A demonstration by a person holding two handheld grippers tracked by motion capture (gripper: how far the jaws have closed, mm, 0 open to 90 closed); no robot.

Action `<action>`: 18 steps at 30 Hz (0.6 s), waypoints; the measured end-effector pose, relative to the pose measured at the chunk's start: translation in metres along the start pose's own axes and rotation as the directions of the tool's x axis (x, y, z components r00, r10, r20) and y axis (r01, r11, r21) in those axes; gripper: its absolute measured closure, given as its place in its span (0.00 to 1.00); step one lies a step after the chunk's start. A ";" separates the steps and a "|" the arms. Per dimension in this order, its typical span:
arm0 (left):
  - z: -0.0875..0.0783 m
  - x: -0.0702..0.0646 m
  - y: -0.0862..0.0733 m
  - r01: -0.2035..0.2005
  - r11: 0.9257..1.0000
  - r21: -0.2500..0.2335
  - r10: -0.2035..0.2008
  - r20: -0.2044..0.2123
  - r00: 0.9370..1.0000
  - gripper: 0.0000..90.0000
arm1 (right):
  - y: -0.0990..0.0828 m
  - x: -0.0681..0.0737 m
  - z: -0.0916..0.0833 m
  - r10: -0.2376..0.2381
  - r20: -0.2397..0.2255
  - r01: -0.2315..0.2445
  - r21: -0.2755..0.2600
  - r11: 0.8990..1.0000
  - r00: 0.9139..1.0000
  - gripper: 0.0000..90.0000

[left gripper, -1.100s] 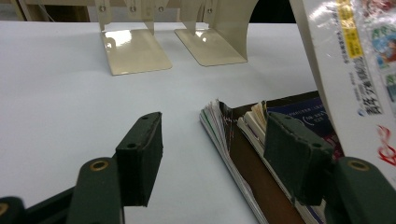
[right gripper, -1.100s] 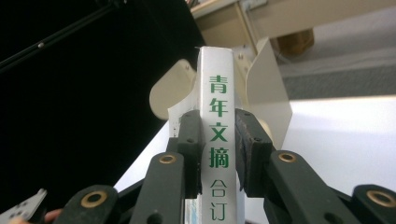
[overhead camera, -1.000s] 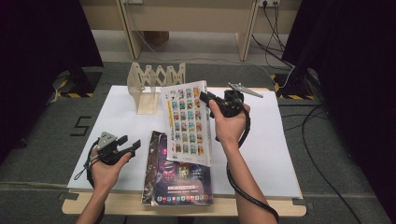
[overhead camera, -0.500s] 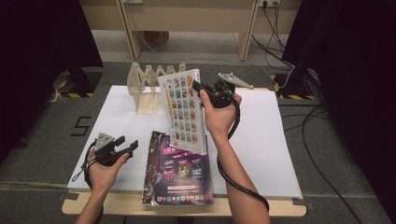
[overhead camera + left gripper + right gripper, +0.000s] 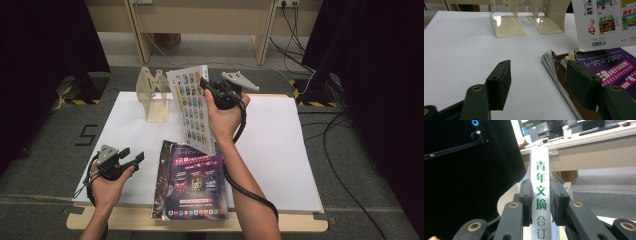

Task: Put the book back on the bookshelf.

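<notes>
My right gripper (image 5: 209, 96) is shut on the spine of a white book (image 5: 192, 107) with small coloured pictures on its cover, held up off the table and nearly upright. In the right gripper view both pads press the white spine (image 5: 539, 195) with green characters. A purple-covered magazine (image 5: 195, 182) lies on top of a flat stack at the table's front. My left gripper (image 5: 134, 159) rests open at the front left, just left of that stack, with nothing between its fingers (image 5: 499, 83). A cream metal book rack (image 5: 156, 95) stands at the back.
A white sheet (image 5: 280, 145) covers most of the wooden table. The rack's shiny base plates (image 5: 509, 25) lie ahead of the left gripper. Black curtains and cables flank the table; a wooden desk frame (image 5: 200, 25) stands behind it.
The right hand has carried the white book toward the rack at the back and tipped it more upright. The left gripper has stayed in place.
</notes>
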State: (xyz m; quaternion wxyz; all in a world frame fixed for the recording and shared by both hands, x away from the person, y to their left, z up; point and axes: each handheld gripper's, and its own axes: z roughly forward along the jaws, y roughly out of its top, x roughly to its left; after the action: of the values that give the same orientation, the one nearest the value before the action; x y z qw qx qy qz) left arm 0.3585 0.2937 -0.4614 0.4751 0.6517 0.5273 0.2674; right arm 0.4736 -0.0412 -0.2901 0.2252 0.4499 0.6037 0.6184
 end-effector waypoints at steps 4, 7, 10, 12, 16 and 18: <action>-0.004 0.002 -0.002 0.004 1.000 -0.002 -0.004 -0.011 1.000 0.41 | -0.001 -0.002 0.005 0.012 0.006 -0.012 -0.012 1.000 1.000 0.83; -0.006 0.004 -0.005 0.008 1.000 0.000 -0.008 -0.020 1.000 0.41 | 0.000 0.000 0.007 0.017 0.003 -0.016 -0.025 1.000 1.000 0.83; -0.008 0.005 -0.006 0.009 1.000 0.000 -0.009 -0.026 1.000 0.41 | 0.003 0.002 0.012 0.005 0.005 -0.005 -0.034 0.999 1.000 0.83; -0.009 0.005 -0.007 0.012 1.000 -0.001 -0.012 -0.029 1.000 0.41 | 0.004 0.003 0.015 0.007 0.005 -0.006 -0.042 0.999 1.000 0.83; -0.011 0.006 -0.008 0.014 1.000 0.008 -0.014 -0.033 0.999 0.41 | 0.005 0.005 0.022 0.000 0.011 0.000 -0.048 0.999 1.000 0.83; -0.010 0.007 -0.009 0.016 1.000 0.007 -0.016 -0.034 0.999 0.41 | 0.005 0.006 0.025 0.002 0.012 -0.001 -0.046 0.999 1.000 0.83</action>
State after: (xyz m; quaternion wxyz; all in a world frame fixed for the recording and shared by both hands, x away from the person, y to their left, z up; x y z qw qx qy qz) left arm 0.3484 0.3036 -0.4663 0.4656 0.6445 0.5417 0.2727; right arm 0.4927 -0.0237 -0.2868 0.2387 0.4488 0.5875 0.6297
